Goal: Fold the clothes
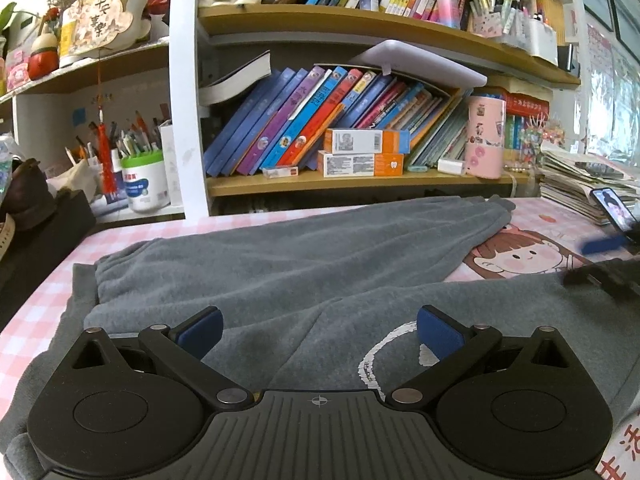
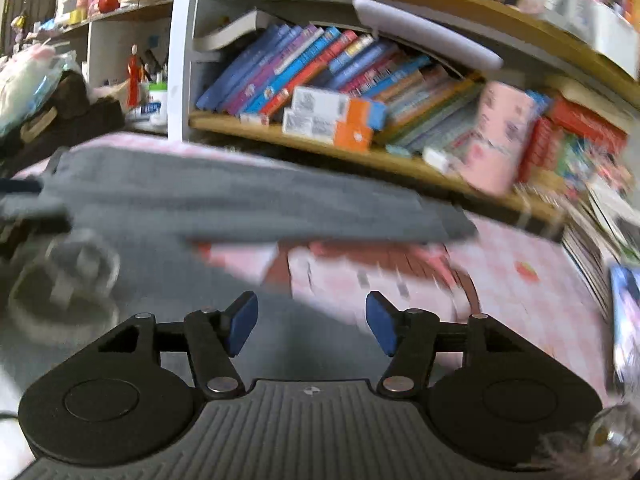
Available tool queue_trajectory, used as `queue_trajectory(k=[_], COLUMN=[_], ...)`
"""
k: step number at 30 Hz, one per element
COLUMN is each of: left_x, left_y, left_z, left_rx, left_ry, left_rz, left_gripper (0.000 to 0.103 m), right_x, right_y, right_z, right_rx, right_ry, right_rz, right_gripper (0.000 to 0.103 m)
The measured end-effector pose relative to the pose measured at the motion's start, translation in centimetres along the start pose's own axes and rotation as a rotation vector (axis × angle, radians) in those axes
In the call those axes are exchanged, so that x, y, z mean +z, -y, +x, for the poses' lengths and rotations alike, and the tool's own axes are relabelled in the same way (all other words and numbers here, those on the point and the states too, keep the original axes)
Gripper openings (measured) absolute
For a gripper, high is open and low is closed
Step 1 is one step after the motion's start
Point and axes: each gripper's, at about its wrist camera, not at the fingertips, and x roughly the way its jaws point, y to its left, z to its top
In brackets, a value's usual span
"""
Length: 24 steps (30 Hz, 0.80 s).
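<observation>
Two hand-held grippers were out over the garment, and neither held cloth. Your left hand-held gripper point(image 1: 320, 330) had its blue pads spread wide, low over the near part of the grey sweatshirt point(image 1: 304, 280). Your right hand-held gripper point(image 2: 312, 322) was also spread, hovering near the sweatshirt's right edge where grey gave way to pink; that view was smeared by motion, so whether it touched fabric could not be told.

The sweatshirt lay across the middle of the tabletop point(image 1: 36, 312), body towards you with a white printed ring point(image 1: 384, 354) showing near the left gripper. One sleeve point(image 1: 360, 232) ran along the far side towards the right, its cuff close to the far edge.

Judged step: taking hold of an edge to start a fold. To do it well, you would have wanted each pair of pads to close on a single edge or seam, not on a bunch of the thick fleece. Lift both sides level, carry the fold over in one sweep, and lay it down flat before letting go. The far sleeve probably needed bringing onto the body first. Fleece of this weight looked likely to drag and ruck on the mat.

Surface: pink checked cover with a cartoon girl print point(image 1: 516, 258) exposed at the right. A phone point(image 1: 614, 210) stood propped at the far right beside a stack of papers point(image 1: 580, 178).

Room: bookshelf point(image 1: 360, 182) directly behind, leaning books, two orange-and-white boxes point(image 1: 362, 152), a pink patterned canister point(image 1: 484, 138), pen pots at the far left.
</observation>
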Motion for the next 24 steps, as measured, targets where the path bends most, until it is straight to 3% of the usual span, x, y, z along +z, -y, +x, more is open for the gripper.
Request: queue_trajectory(k=[6, 12, 19, 24], left_x=[-0.3, -1.1, -1.6, -1.7], left_y=[0.3, -0.6, -1.7, -1.9], left_z=[-1.1, -4.3, -7.6, -9.4], left_rx=[0.059, 0.116, 0.214, 0.281], left_ry=[0.013, -0.002, -0.07, -0.063], left_rz=[0.004, -0.046, -0.041, -0.041], left_gripper=[0.103, 0.103, 0.103, 0.103], right_x=[-4.5, -6.7, -8.3, -7.9], right_y=[1.8, 4.7, 5.4, 5.3], right_z=[-3.6, -5.7, -8.2, -9.1], right_rx=[-0.041, -0.009, 0.015, 0.026], right_ry=[-0.069, -0.088, -0.063, 0.011], right_rz=[0.035, 0.122, 0.133, 0.117], right_gripper=[0.057, 0.057, 0.056, 0.062])
